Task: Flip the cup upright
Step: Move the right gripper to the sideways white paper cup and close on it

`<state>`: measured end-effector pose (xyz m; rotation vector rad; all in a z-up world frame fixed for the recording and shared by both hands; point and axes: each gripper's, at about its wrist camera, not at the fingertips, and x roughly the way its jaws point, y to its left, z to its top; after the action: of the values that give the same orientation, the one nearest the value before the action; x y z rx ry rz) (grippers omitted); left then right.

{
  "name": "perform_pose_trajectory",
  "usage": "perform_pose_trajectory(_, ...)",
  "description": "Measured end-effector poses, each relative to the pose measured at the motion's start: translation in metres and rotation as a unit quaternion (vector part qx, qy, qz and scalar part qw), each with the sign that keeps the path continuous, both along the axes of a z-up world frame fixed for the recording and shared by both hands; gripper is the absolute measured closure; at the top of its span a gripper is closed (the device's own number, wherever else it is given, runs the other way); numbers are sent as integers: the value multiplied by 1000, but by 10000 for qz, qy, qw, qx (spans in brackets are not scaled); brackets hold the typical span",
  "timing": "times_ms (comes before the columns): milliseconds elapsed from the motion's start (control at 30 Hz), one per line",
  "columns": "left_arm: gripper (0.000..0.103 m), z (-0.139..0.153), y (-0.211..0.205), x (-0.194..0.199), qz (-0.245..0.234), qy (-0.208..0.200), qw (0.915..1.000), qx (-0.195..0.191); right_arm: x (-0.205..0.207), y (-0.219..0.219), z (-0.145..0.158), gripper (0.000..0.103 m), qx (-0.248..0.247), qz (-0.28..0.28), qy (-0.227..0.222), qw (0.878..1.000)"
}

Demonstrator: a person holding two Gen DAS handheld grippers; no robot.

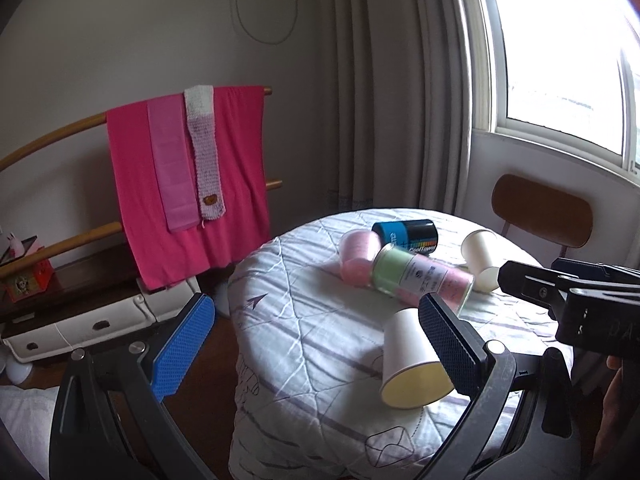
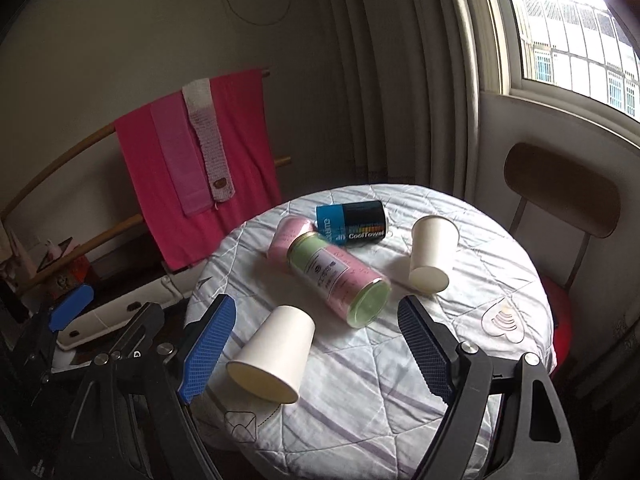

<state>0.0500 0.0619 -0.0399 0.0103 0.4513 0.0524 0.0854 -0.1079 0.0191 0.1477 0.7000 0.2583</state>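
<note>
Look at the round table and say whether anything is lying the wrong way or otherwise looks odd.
Both paper cups are tipped over: the near cup lies on its side with its mouth towards the camera, and the far cup lies tilted too. The pink-green canister and the blue-black can also lie on their sides. No spill shows.

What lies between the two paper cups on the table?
The pink-and-green canister, on its side, lies between the near cup and the far cup; right wrist view shows it best.

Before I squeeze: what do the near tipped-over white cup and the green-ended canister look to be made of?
Near cup: probably thin paper, matte white outside, pale cream inside, with a rolled rim; likely crushable. Canister: seemingly clear glossy plastic, since pink and green contents show through under a printed label and highlights run along its wall; the end looks like a pale green cap. Both lie on the quilted cloth.
</note>
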Motion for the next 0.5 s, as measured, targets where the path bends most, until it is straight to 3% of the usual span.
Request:
perform_pose_trajectory(233,0,-15,13,11,-134,339,9992,-184,31,10,-24,18,99,113,1167,9931)
perform_pose_trajectory(500,0,-26,17,19,-278,495,9980,-281,54,15,-43,18,409,280,2138,9756)
